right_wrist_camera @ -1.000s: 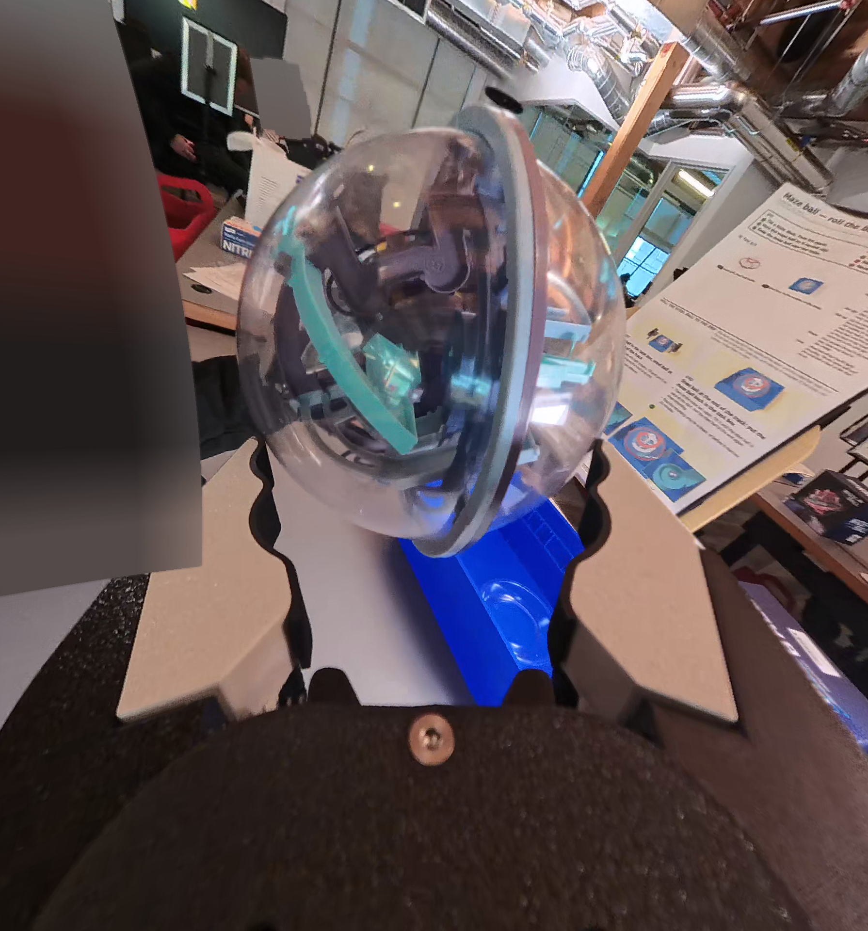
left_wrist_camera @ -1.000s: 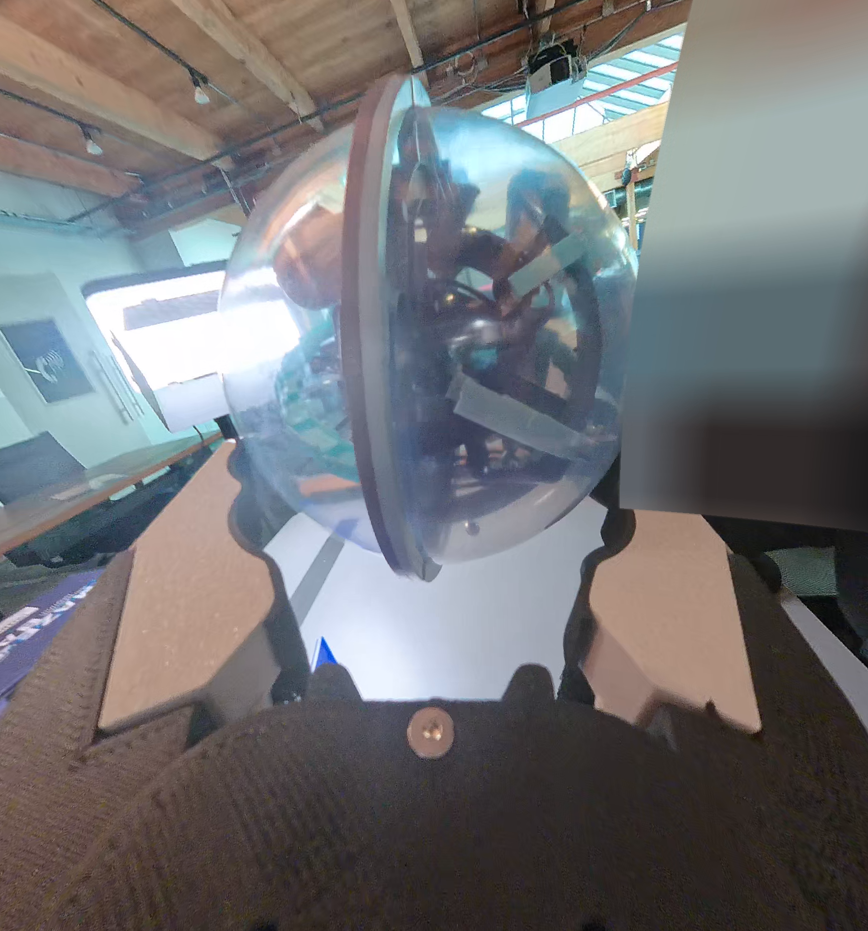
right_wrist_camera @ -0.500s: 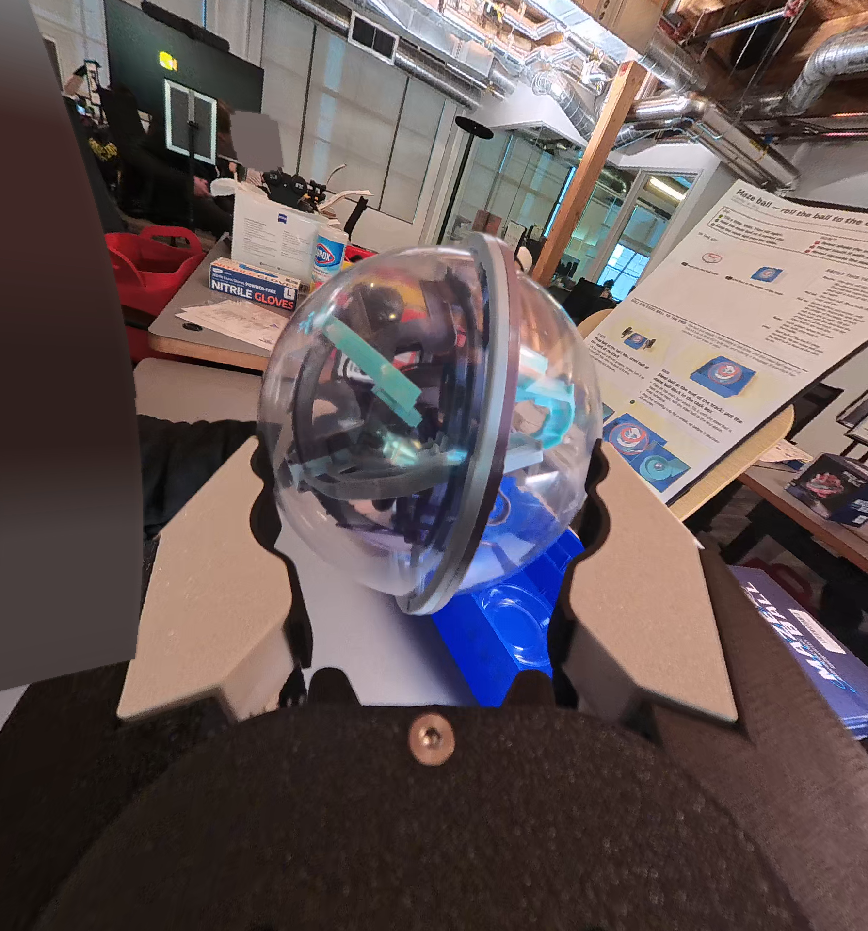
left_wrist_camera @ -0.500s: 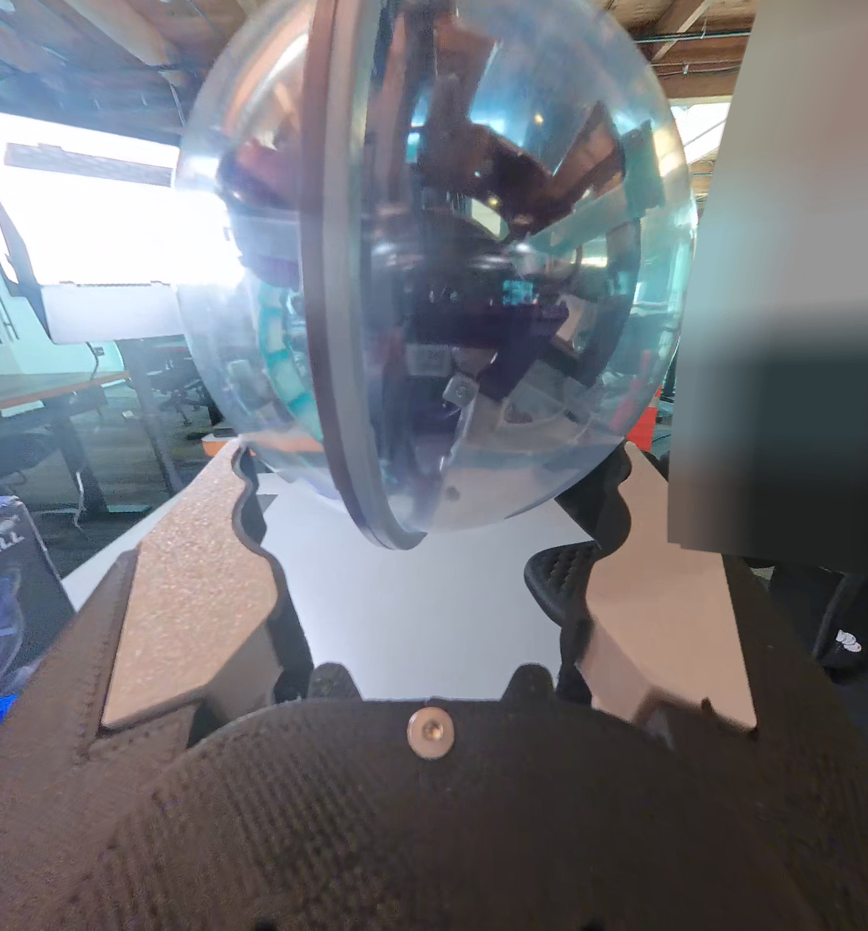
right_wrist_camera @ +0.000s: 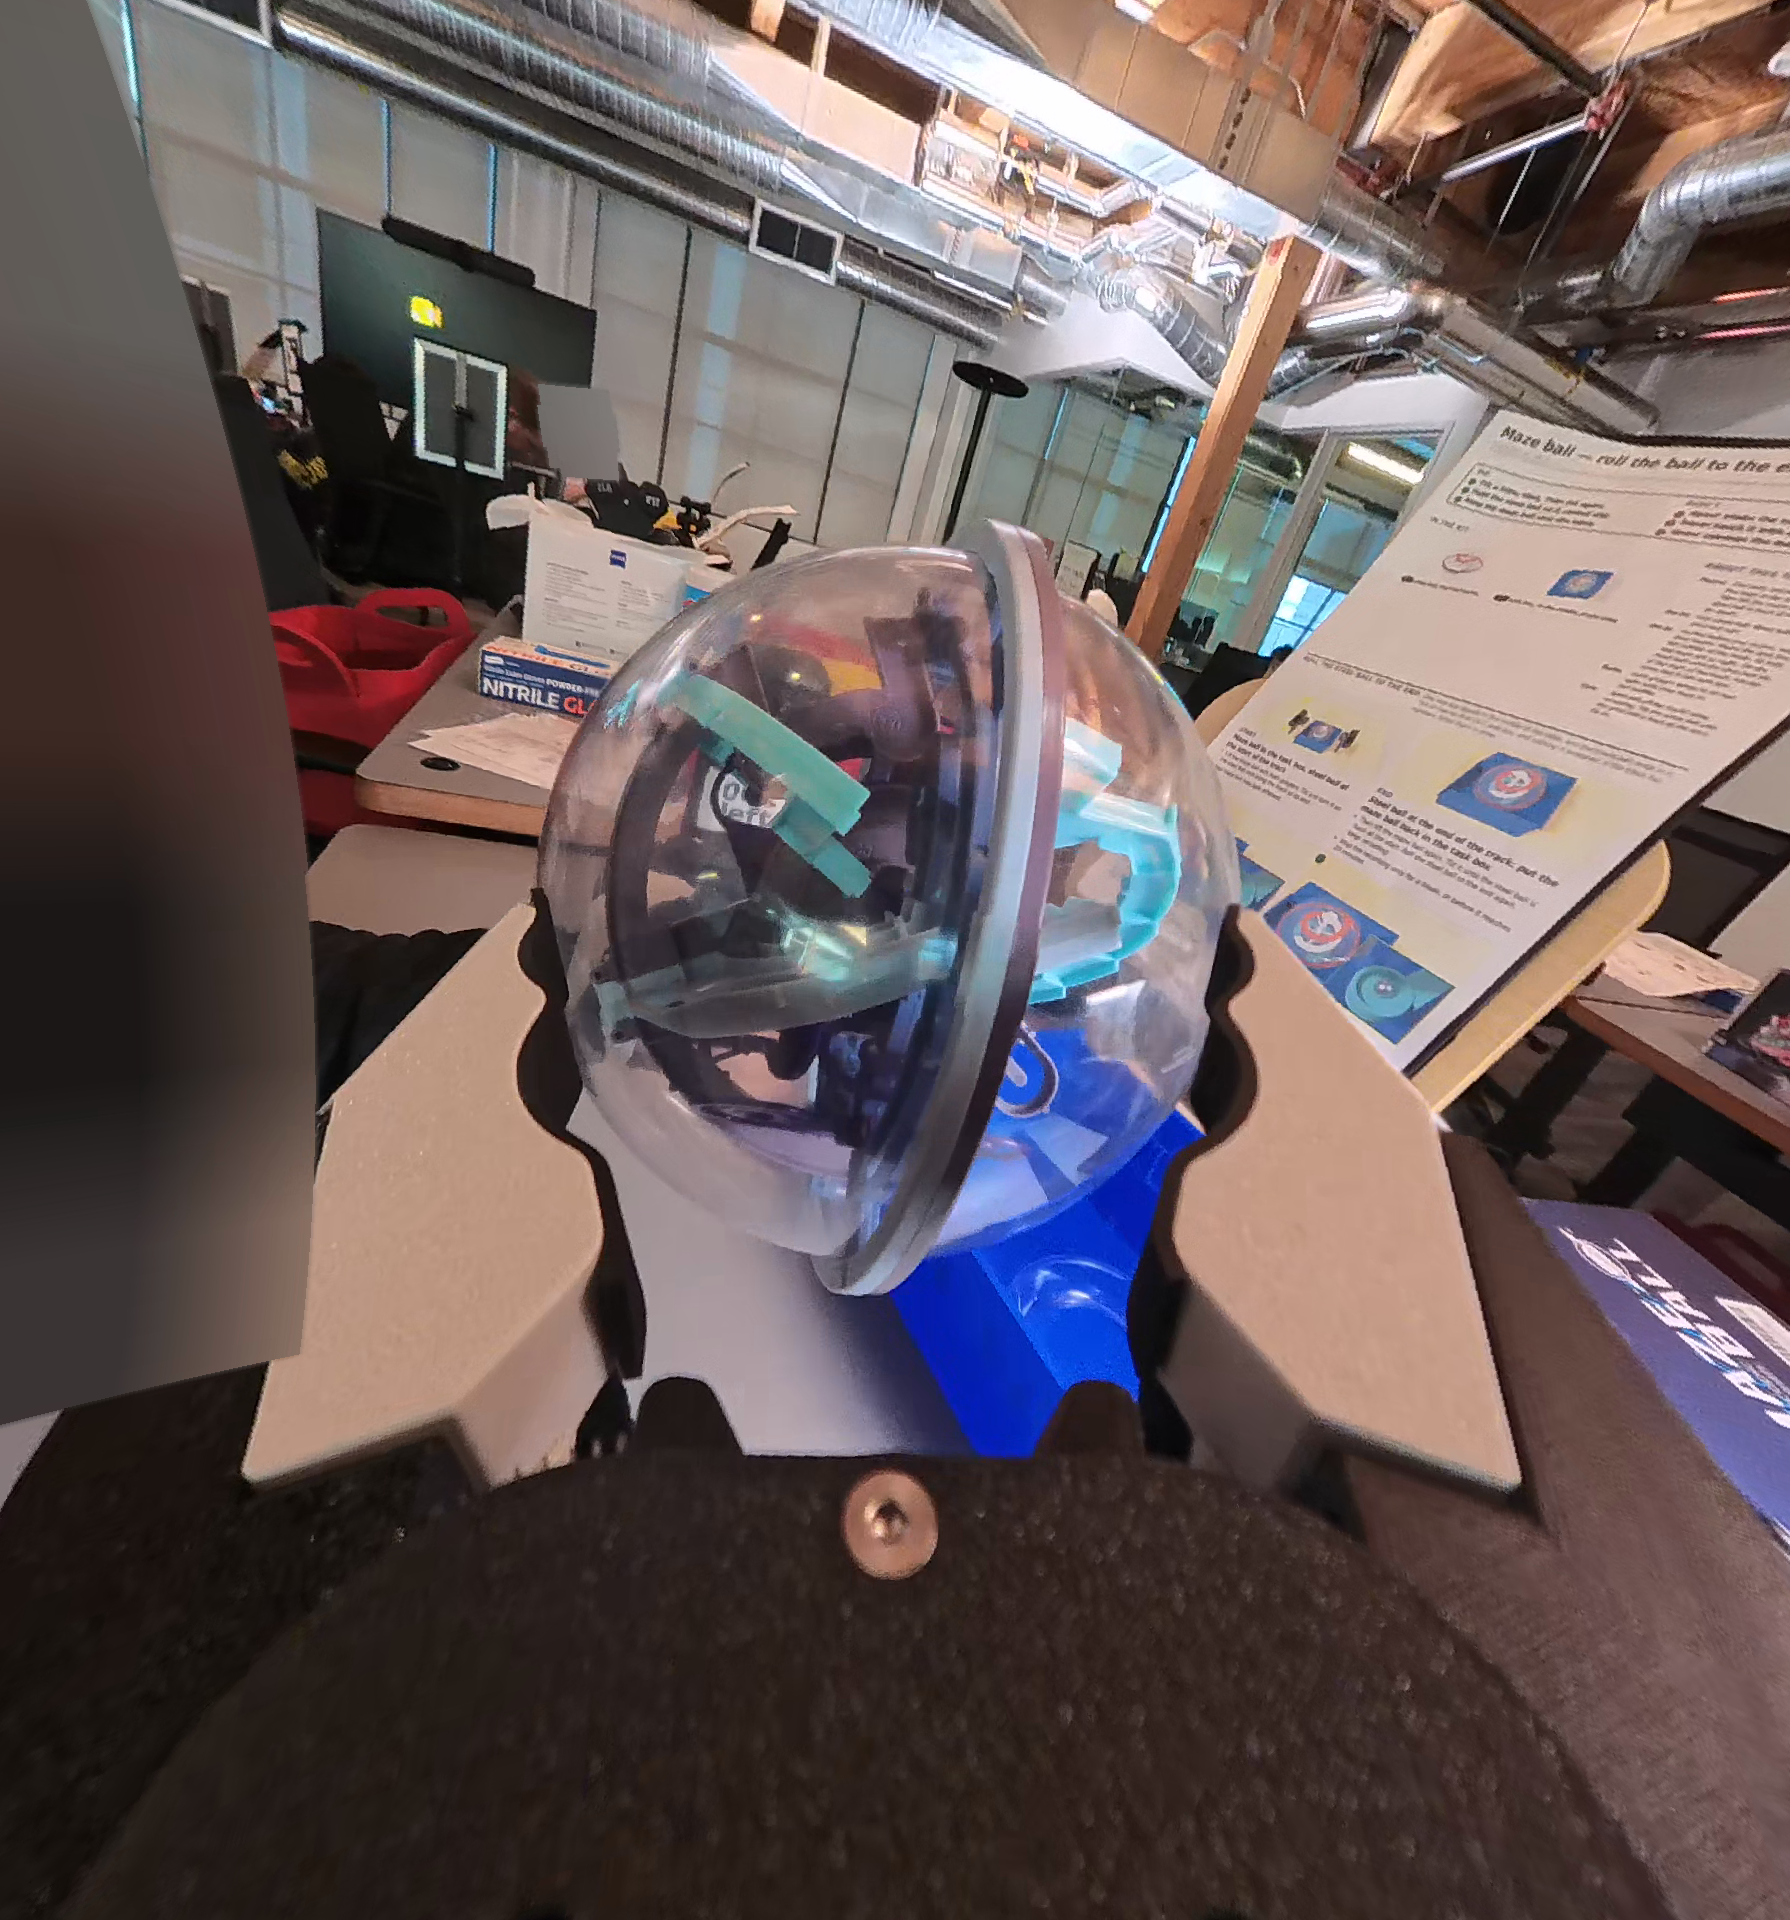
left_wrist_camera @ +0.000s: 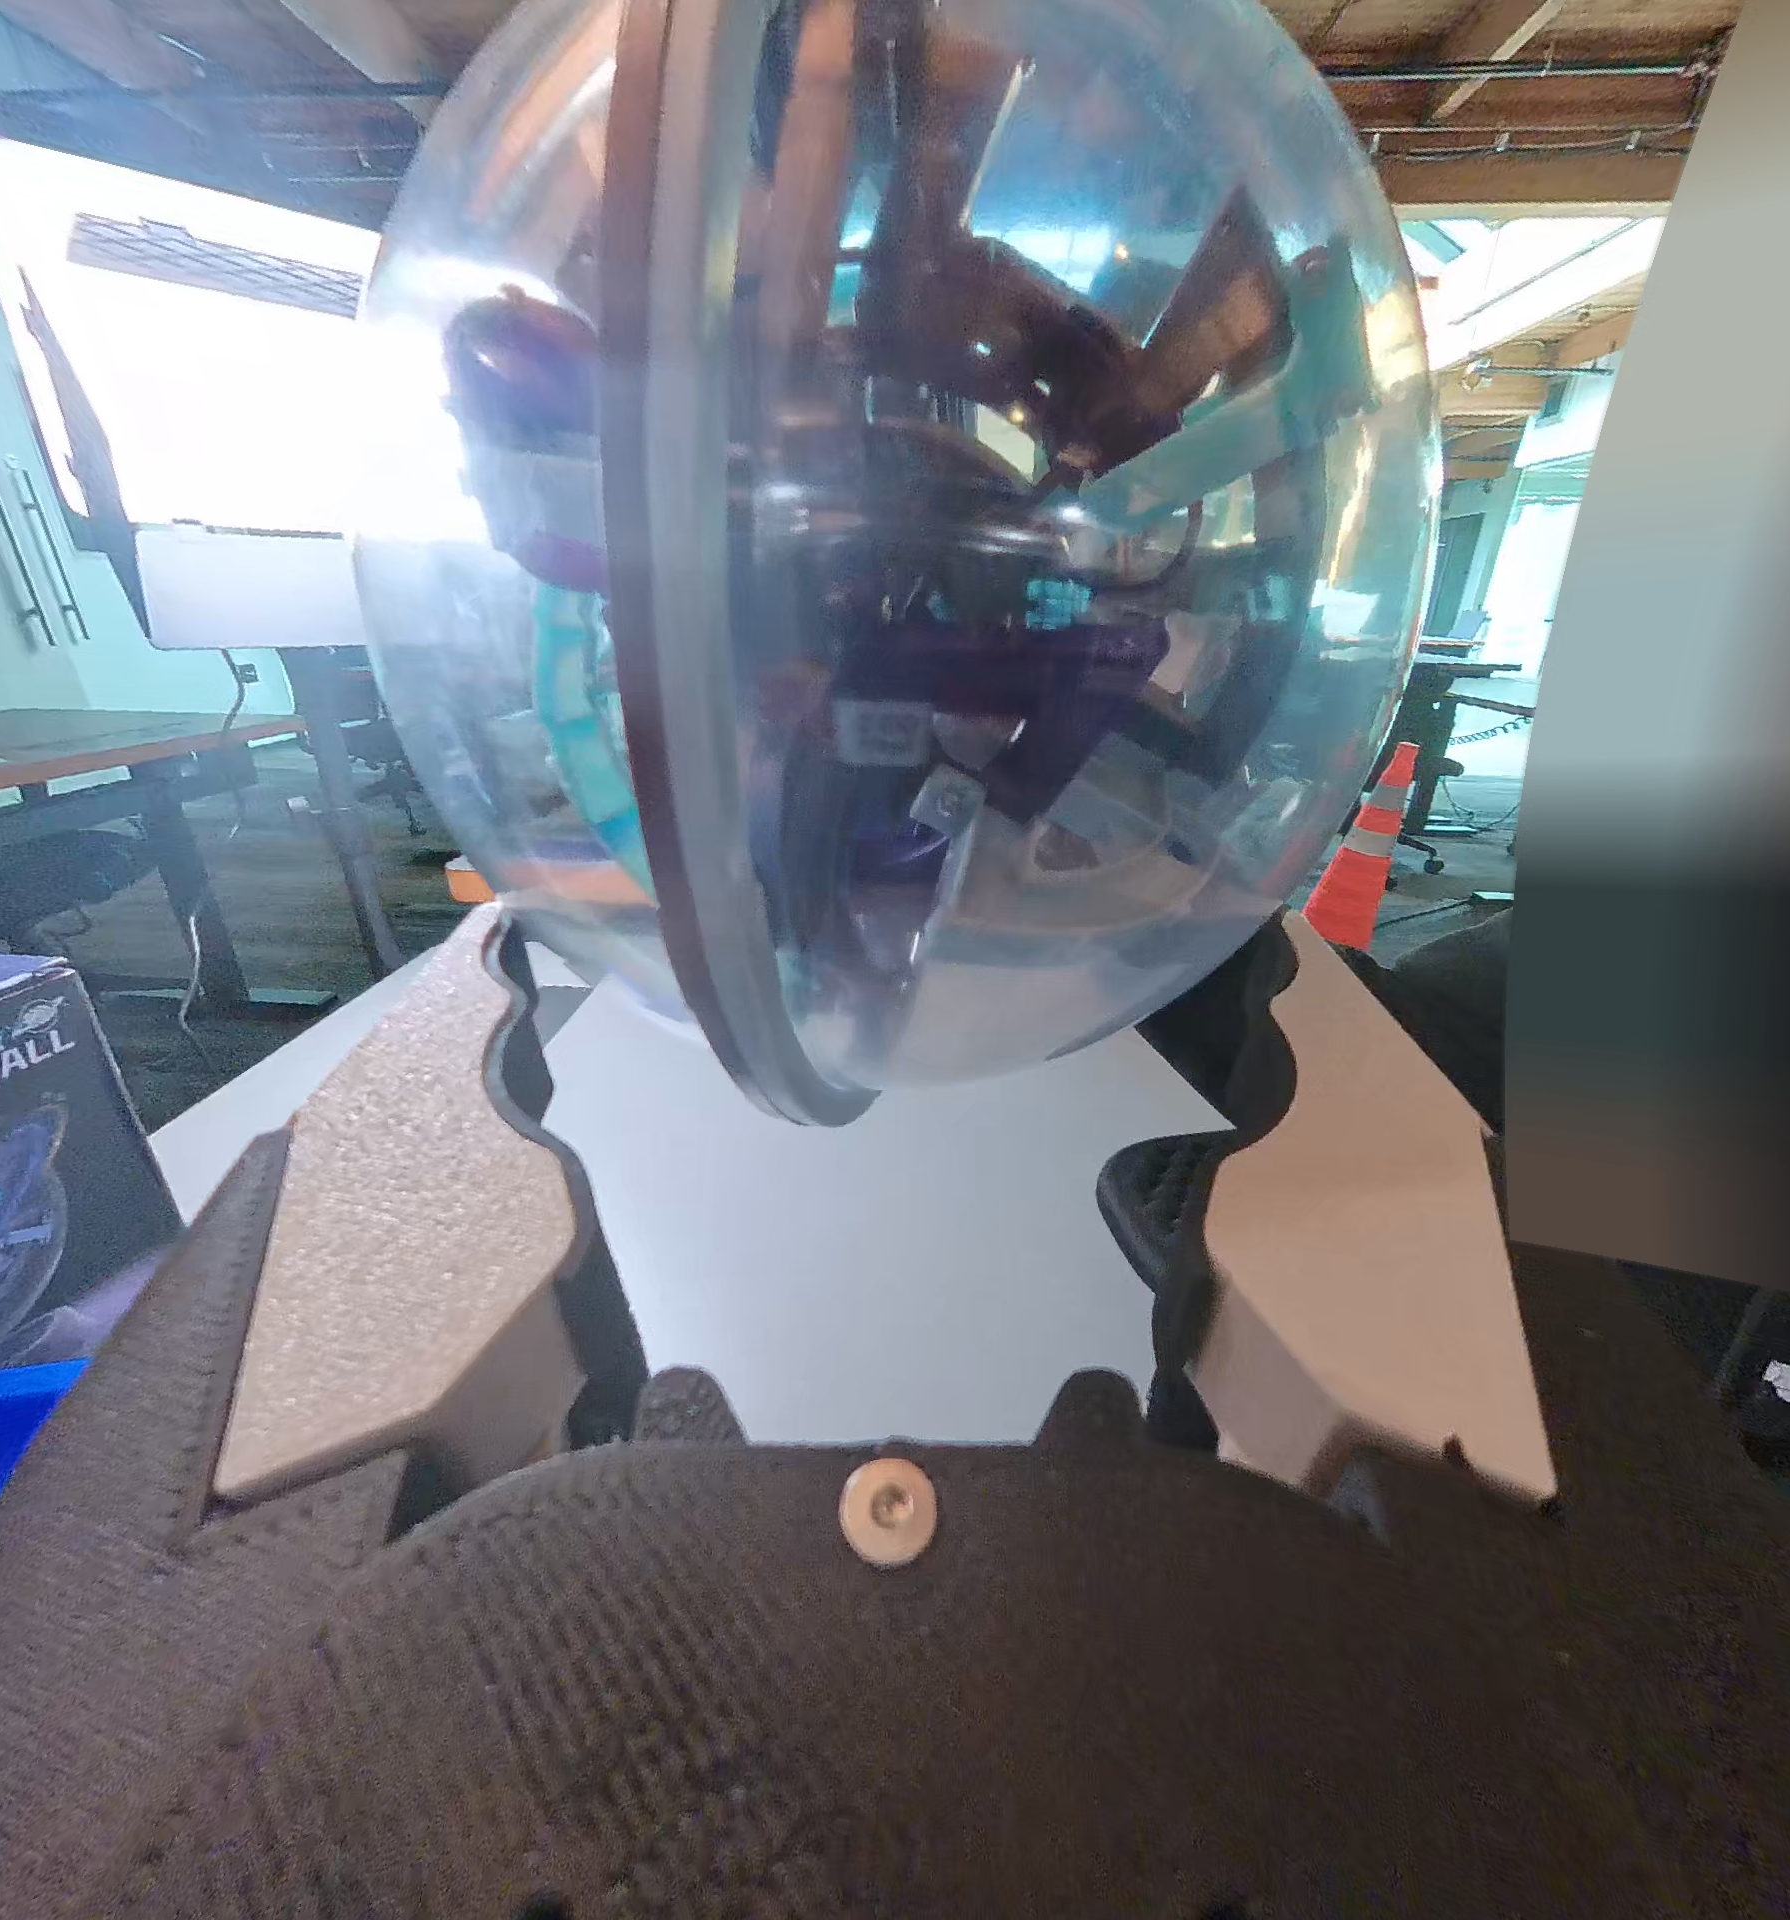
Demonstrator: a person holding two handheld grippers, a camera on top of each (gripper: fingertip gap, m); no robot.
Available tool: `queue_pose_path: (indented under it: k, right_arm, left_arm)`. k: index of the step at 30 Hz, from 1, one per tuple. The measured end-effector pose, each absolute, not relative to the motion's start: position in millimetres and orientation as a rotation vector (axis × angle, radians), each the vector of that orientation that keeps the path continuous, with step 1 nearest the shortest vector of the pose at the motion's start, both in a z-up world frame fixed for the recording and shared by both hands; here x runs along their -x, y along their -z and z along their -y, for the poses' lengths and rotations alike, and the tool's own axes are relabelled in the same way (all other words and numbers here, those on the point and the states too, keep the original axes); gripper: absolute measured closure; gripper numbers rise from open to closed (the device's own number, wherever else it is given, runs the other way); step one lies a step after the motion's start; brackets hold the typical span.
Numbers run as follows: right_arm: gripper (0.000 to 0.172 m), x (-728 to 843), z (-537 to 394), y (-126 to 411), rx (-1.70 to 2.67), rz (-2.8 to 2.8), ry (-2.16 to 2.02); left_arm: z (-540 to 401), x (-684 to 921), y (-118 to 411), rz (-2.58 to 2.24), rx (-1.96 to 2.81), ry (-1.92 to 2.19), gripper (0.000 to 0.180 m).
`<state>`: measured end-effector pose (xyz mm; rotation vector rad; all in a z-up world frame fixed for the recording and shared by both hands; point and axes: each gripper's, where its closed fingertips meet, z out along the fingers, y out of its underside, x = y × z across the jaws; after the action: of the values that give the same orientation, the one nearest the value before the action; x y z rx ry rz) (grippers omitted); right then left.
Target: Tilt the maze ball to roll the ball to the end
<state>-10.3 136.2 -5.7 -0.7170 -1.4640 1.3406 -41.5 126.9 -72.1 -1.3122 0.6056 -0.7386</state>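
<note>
The maze ball [left_wrist_camera: 974,520] is a clear sphere with a grey seam ring and teal and dark tracks inside. In the left wrist view it fills the upper middle, above the white table [left_wrist_camera: 870,1247]. My left gripper [left_wrist_camera: 891,956] is shut on it, with a pad against each lower side. In the right wrist view the maze ball [right_wrist_camera: 870,914] sits between my right gripper's [right_wrist_camera: 886,977] fingers, whose black pads [right_wrist_camera: 548,987] press on both sides. The seam ring leans to the right there. I cannot make out the small steel ball.
A blue tray [right_wrist_camera: 1036,1320] lies on the table under the ball. A dark boxed maze ball [left_wrist_camera: 8,1143] stands at the left, and a dark blue box [right_wrist_camera: 1701,1351] at the right. An instruction board [right_wrist_camera: 1545,727] leans at the back right. An orange cone [left_wrist_camera: 1369,852] stands on the floor.
Both grippers have pitched down with the ball still held. The left view swung from the ceiling to the room, and the ball sits lower in the right view with its tracks turned.
</note>
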Motion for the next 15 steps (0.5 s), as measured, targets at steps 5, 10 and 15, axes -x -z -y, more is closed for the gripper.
queue_pose_path:
  k: [5, 10, 15]
  right_arm:
    - [0.051, 10, -136, 4, 0.67, 1.441, -1.365]
    - [0.052, 9, -129, 2, 0.588, 1.425, -1.364]
    - [0.052, 5, -118, -2, 0.482, 1.41, -1.346]
  left_arm:
    - [-125, 45, 66, -0.601, 1.273, 0.697, 0.048]
    - [-118, 49, 57, -0.625, 1.205, 0.632, 0.048]
    - [-111, 47, 53, -0.669, 1.148, 0.576, 0.049]
